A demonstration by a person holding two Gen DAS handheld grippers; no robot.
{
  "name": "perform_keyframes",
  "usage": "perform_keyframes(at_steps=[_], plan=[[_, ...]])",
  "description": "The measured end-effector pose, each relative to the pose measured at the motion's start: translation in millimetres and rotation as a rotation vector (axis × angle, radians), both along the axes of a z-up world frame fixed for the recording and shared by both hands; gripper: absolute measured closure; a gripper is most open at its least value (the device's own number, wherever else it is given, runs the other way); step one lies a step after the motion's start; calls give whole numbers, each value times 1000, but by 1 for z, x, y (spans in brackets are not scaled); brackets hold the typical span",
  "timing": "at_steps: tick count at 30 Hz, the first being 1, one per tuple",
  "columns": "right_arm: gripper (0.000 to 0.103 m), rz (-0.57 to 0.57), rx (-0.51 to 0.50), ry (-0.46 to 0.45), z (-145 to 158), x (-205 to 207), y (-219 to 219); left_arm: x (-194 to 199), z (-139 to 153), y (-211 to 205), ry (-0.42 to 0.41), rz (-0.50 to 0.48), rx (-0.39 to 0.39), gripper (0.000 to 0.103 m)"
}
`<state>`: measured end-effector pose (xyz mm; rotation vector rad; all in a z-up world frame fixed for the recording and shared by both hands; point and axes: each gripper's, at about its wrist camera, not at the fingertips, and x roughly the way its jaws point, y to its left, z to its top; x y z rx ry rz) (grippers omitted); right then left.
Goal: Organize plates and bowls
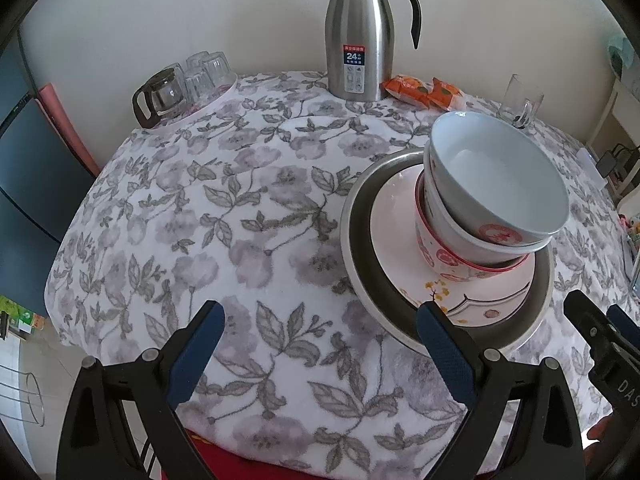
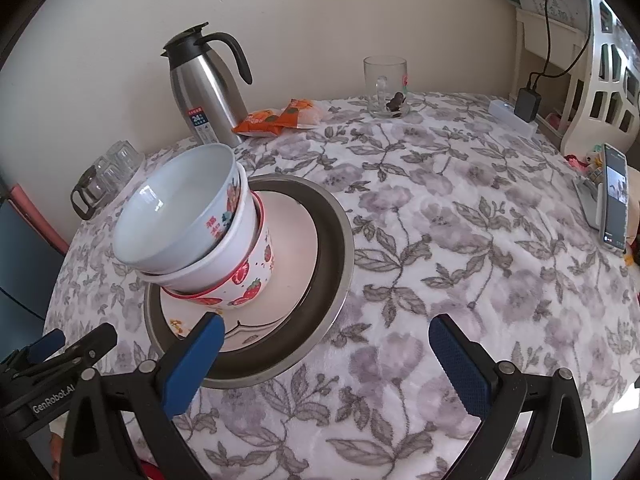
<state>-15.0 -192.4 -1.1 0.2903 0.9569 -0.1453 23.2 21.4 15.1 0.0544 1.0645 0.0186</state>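
Nearest the cameras, both grippers hang low over the near edge of a table covered in a flowered cloth [image 1: 240, 208]. The left gripper [image 1: 320, 344] has its jaws spread wide and grasps nothing; its right finger lies in front of the rim of a metal pan [image 1: 356, 248]. The right gripper [image 2: 326, 354] is likewise released and empty, its left finger in front of the same pan.

Just beyond them, the pan holds a pale plate [image 1: 394, 220], and on the plate stand three nested bowls [image 1: 496, 192], the stack leaning a little. Everything looks gathered already, so the sorting seems finished or nearly so; any next move would call for steadying that tilted stack.

Farther back stand a steel jug [image 1: 356, 40], snack packets [image 1: 424, 90], a glass mug [image 2: 386, 86] and upturned glasses [image 1: 200, 76].
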Motion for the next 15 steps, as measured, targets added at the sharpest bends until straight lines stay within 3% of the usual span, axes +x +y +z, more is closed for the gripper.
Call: perform_keyframes(at_steps=[15], plan=[[0,0,-1,3,-1,0,0,1,-2,0,13,3,-2,6]])
